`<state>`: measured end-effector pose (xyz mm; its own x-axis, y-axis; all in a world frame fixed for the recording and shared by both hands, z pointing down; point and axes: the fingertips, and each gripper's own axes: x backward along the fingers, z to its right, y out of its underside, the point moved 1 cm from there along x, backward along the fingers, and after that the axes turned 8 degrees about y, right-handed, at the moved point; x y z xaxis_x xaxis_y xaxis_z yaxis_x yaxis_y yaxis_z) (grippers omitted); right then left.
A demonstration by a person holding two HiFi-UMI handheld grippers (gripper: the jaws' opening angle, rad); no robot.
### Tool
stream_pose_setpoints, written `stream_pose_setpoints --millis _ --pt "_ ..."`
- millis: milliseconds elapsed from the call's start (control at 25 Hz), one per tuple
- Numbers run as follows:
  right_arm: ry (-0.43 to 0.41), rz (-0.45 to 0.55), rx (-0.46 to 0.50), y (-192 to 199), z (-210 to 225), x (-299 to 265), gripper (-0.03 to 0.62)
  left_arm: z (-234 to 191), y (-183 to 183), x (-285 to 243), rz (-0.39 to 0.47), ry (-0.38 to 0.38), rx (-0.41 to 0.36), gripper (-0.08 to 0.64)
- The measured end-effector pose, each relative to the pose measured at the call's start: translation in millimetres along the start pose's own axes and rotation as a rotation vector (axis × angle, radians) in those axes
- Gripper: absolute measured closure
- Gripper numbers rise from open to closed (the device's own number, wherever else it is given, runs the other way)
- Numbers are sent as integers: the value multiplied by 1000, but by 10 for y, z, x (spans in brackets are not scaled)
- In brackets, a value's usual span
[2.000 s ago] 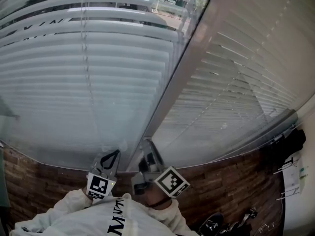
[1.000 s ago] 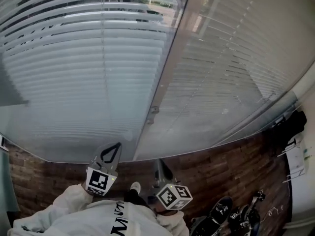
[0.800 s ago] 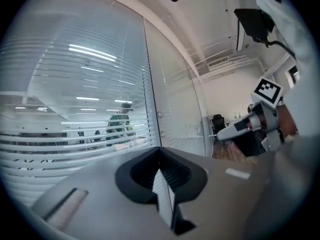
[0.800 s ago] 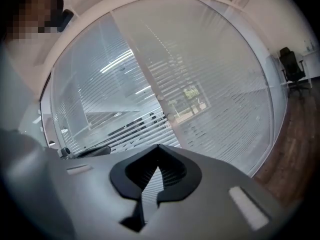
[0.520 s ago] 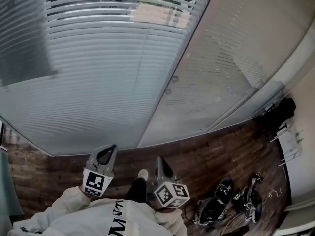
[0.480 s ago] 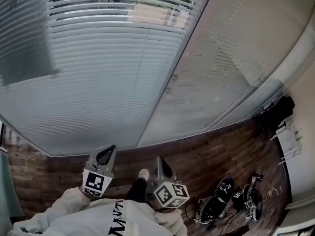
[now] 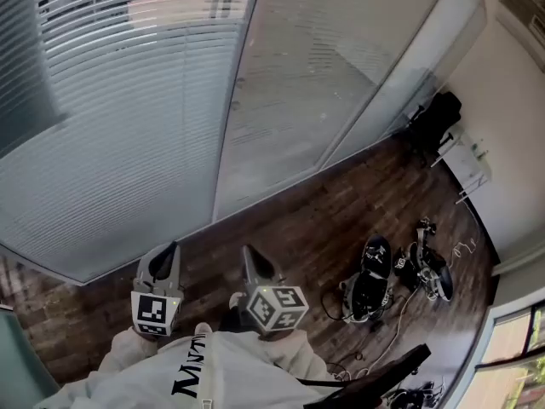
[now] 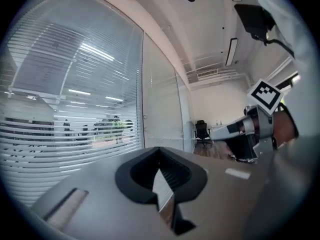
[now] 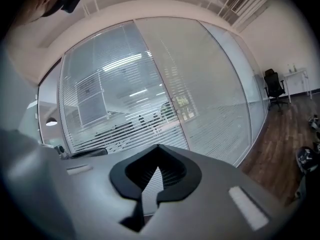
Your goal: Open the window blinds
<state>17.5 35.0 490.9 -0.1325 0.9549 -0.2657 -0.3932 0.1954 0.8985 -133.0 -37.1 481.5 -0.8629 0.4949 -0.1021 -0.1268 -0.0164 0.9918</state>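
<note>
White slatted window blinds (image 7: 111, 100) cover the glass wall at the upper left of the head view, and their slats let the outside show through. A second blind panel (image 7: 315, 66) stands to their right. My left gripper (image 7: 162, 261) and right gripper (image 7: 252, 261) hang side by side over the wooden floor, short of the window and touching nothing. Both are shut and empty. In the left gripper view the blinds (image 8: 75, 109) lie ahead on the left, behind the left gripper (image 8: 160, 151). In the right gripper view the blinds (image 9: 125, 99) fill the middle, beyond the right gripper (image 9: 158, 151).
Dark wooden floor (image 7: 298, 228) stretches to the right. Black shoes and gear with cables (image 7: 375, 284) lie on it. A black chair (image 7: 434, 118) and a white table (image 7: 467, 156) stand by the far wall. A vertical frame post (image 7: 234, 100) separates the two blind panels.
The head view has swung right, away from the window, so more floor shows. Both grippers have drawn back from the frame post and stay shut. The slats now look more open.
</note>
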Motion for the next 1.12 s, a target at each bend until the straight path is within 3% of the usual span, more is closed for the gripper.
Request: stream_pose_setpoints --millis 280,760,1120 --pt "13 -36 -20 47 149 118 592 211 21 -82 -3 27 20 560" --pt "-38 -11 -14 -197 299 45 592 325 -137 -330 6 5 -9 560" --pt "-30 18 -5 -238 523 198 592 534 -258 -412 21 8 -43 560"
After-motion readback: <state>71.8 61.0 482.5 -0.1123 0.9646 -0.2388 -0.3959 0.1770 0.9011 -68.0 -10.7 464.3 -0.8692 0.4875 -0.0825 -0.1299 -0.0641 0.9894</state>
